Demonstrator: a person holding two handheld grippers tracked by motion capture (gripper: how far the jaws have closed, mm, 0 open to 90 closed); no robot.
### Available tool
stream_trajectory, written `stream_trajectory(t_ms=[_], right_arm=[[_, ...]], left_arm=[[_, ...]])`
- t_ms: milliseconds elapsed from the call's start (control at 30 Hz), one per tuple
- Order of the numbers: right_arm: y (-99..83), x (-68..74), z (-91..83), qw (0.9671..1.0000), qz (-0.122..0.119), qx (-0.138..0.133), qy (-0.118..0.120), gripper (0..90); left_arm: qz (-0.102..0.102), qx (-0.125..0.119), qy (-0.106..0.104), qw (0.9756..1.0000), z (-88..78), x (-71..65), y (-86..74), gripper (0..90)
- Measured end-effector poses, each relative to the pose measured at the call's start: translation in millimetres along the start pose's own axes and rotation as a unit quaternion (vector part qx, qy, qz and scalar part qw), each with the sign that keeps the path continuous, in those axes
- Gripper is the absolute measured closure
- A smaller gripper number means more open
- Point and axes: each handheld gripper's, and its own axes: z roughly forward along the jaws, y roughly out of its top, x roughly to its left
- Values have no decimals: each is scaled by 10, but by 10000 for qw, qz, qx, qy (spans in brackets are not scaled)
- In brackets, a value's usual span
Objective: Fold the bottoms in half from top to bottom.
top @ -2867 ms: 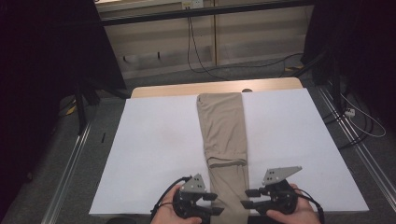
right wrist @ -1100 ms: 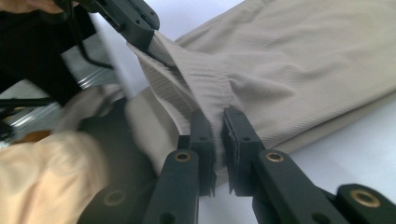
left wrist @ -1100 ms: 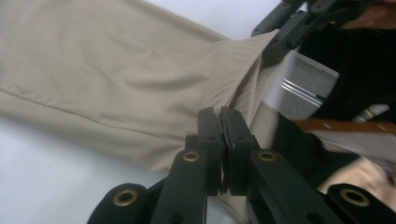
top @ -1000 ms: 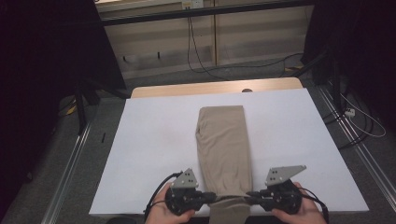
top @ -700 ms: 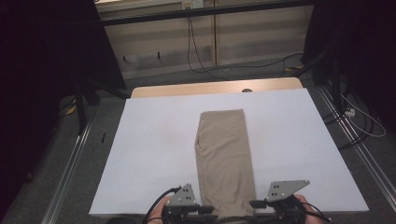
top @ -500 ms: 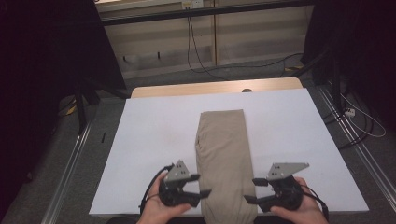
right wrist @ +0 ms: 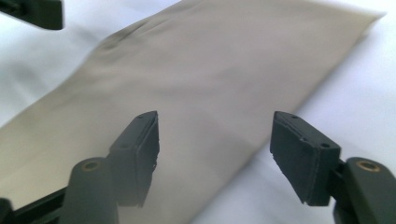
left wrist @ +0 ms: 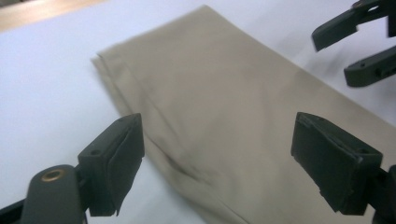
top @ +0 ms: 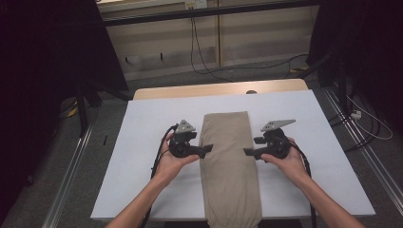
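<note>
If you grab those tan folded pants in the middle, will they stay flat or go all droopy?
Probably droopy: the tan pants are soft layered cloth, and the near end already sags over the table edge. Likely light, and the layers may slide apart.

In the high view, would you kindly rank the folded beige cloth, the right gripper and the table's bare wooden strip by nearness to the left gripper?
1. Folded beige cloth, just beside the left gripper.
2. Right gripper, across the cloth.
3. Wooden strip, at the far edge.

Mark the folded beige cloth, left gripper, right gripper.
folded beige cloth (top: pixel 228 156), high view, middle of its top face.
left gripper (top: pixel 207 150), high view, between its open jaws at the cloth's left edge.
right gripper (top: pixel 248 152), high view, between its open jaws at the cloth's right edge.
</note>
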Motion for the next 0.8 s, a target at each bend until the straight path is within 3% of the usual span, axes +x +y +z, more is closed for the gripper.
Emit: stream_trajectory(t_ms=[33,167,200,300,400,500,567,600,667,800], right_arm=[[51,-73,30,9999,65,-90,-14,334],[290,-343,173,9995,140,-221,-148,318],[350,-394,208,9994,140,-220,-225,325],[516,-506,322,9988,-31,-289,-406,326],[660,-637,488,9981,-81,-115,-603,322],[726,-804,633,9975,153,-170,-668,325],[736,-917,734,9971,272,-121,-701,334],[732,-963,782,9968,319,-79,-730,342],[710,-1013,850,9964,385,-106,-747,354],[689,-1047,987,9966,394,149,-703,338]], left_arm=[[-98,21,-16,9999,65,68,36,172],[-285,23,322,9991,271,325,165,168],[-225,-33,444,9988,322,385,196,160],[-296,-8,484,9984,442,503,247,180],[-335,-74,538,9980,559,587,302,179],[-263,5,670,9974,646,653,367,181],[-467,-77,633,9969,719,693,392,202],[-410,-8,660,9970,740,724,399,211],[-607,-44,590,9964,806,761,402,223],[-667,148,668,9954,945,835,380,230]])
